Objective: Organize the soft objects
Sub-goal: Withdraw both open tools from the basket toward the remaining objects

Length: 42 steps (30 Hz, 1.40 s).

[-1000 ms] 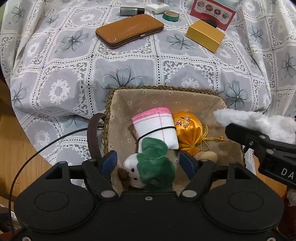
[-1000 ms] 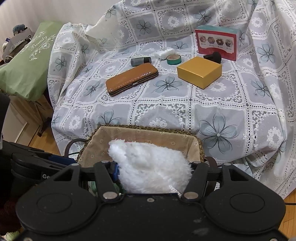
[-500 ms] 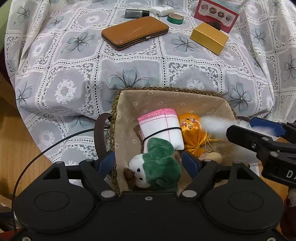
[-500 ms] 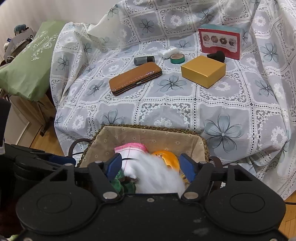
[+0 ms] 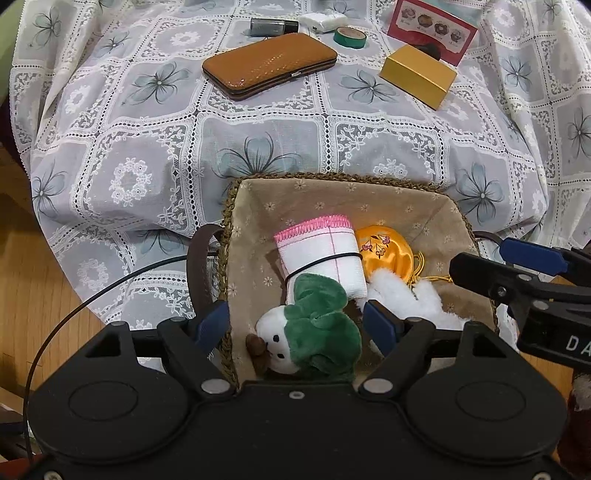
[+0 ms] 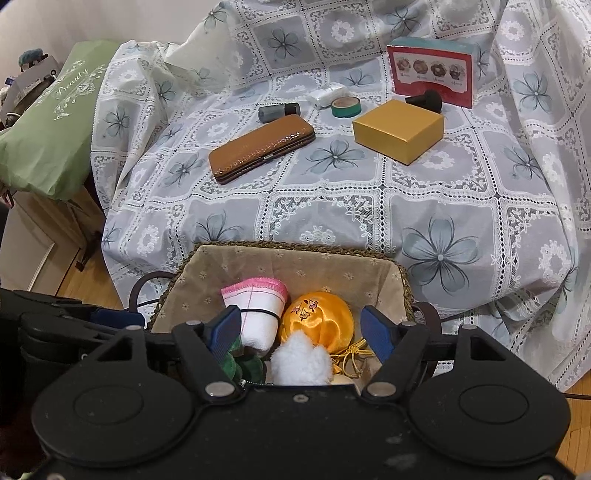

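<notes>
A woven basket (image 5: pixel 332 181) with beige lining stands at the edge of the lace-covered surface. In it lie a rolled white cloth with a pink hem (image 5: pixel 321 254), an orange satin pouch (image 5: pixel 386 251), a green and white plush toy (image 5: pixel 314 325) and a white fluffy item (image 5: pixel 402 295). My left gripper (image 5: pixel 295 325) hangs open over the plush, its pads clear of it. My right gripper (image 6: pixel 301 328) is open above the fluffy item (image 6: pixel 301 358) and the pouch (image 6: pixel 317 317), holding nothing. It enters the left wrist view from the right (image 5: pixel 517 273).
On the lace cloth beyond the basket lie a brown case (image 5: pixel 269 64), a yellow box (image 5: pixel 417 75), a green tape roll (image 5: pixel 349 37), a grey tube (image 5: pixel 273 26) and a red box (image 6: pixel 432 70). A green cushion (image 6: pixel 48 122) sits left. Wooden floor (image 5: pixel 37 295) shows below.
The right jaws opened and the white fluffy item dropped from them into the basket. The left jaws widened a little around the plush. Neither hand shifted.
</notes>
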{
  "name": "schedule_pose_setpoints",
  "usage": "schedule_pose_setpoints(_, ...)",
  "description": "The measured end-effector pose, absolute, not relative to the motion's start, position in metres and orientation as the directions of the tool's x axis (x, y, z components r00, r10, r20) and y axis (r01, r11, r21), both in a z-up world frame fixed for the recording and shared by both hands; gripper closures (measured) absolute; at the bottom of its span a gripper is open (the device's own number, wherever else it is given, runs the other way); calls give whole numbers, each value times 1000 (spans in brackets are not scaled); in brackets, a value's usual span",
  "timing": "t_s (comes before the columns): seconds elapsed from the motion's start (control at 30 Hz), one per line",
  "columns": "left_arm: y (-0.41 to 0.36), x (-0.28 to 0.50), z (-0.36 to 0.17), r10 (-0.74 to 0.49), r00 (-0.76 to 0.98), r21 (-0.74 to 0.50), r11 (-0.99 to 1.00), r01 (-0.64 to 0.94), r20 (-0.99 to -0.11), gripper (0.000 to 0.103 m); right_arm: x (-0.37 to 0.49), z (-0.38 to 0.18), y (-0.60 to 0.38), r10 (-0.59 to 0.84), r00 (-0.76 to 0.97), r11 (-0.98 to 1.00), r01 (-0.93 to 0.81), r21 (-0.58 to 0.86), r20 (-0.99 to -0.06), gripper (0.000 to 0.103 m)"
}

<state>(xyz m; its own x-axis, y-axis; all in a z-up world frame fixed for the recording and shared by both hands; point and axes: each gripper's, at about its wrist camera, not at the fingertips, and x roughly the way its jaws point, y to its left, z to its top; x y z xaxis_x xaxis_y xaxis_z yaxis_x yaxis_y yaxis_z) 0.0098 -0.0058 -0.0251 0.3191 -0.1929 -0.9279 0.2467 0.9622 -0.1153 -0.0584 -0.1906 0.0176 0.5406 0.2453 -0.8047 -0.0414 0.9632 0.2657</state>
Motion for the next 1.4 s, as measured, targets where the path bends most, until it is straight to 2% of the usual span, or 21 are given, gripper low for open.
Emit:
schedule_pose_setpoints(0.7,-13,33,-13,-172,353,-90,967,238,-920,28,-39,8,-198,222,521,966,-2,259,-824,32)
schedule_pose_setpoints(1.4,-24,86,1,-129,410,-57,981,185,-903,28,19,21,-225,132,562,961,130,245,-816,31)
